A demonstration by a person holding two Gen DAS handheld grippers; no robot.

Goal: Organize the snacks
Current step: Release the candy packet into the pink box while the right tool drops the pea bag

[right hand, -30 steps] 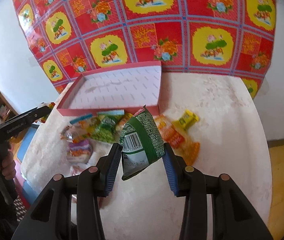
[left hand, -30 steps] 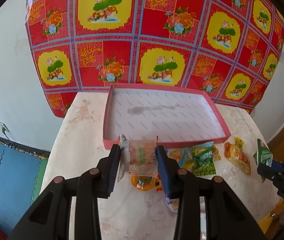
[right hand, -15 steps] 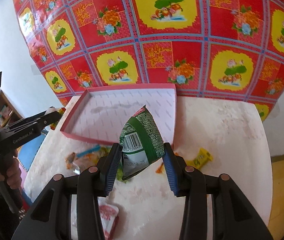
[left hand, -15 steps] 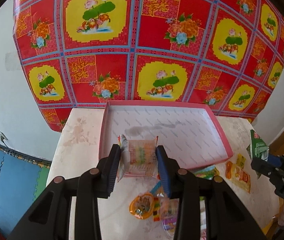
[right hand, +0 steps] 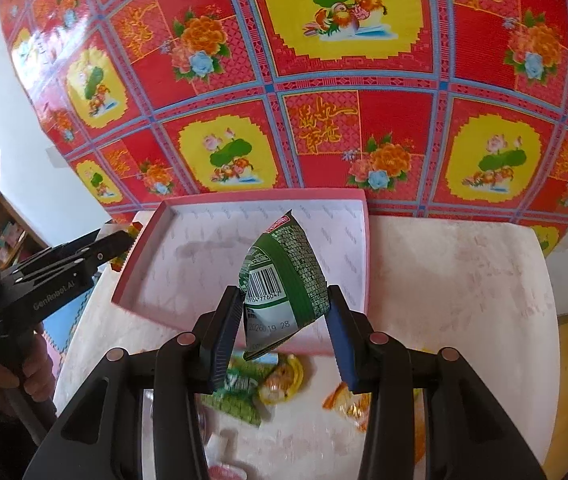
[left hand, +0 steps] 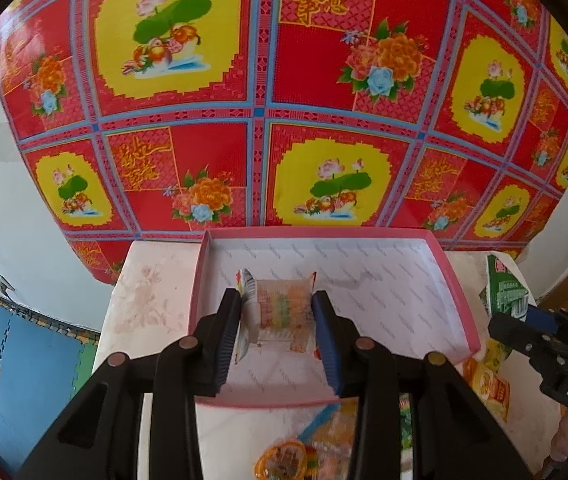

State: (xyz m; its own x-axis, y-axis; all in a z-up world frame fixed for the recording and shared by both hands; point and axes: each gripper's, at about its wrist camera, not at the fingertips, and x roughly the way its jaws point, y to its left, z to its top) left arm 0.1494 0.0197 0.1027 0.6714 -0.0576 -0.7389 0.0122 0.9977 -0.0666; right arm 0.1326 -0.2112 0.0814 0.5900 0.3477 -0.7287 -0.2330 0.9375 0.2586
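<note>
Lower snacks [right hand: 244, 396] are blurred and half hidden; left gripper [left hand: 278, 312] clamps a clear packet [left hand: 282, 310] mid-frame over the tray [left hand: 453, 276]; right gripper [right hand: 284, 312] clamps a green bag [right hand: 284, 280].

The pale, faintly flowered table [right hand: 455, 280] carries a shallow pink tray [right hand: 365, 256] against the back, with loose snack packets [right hand: 240, 396] scattered just in front of it.

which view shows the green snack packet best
The right wrist view: the green snack packet sits centred between the right tool pads, its barcode and printed date readable, over the pink tray. The left wrist view catches it only small at the right edge, front part hidden by the tool.
</note>
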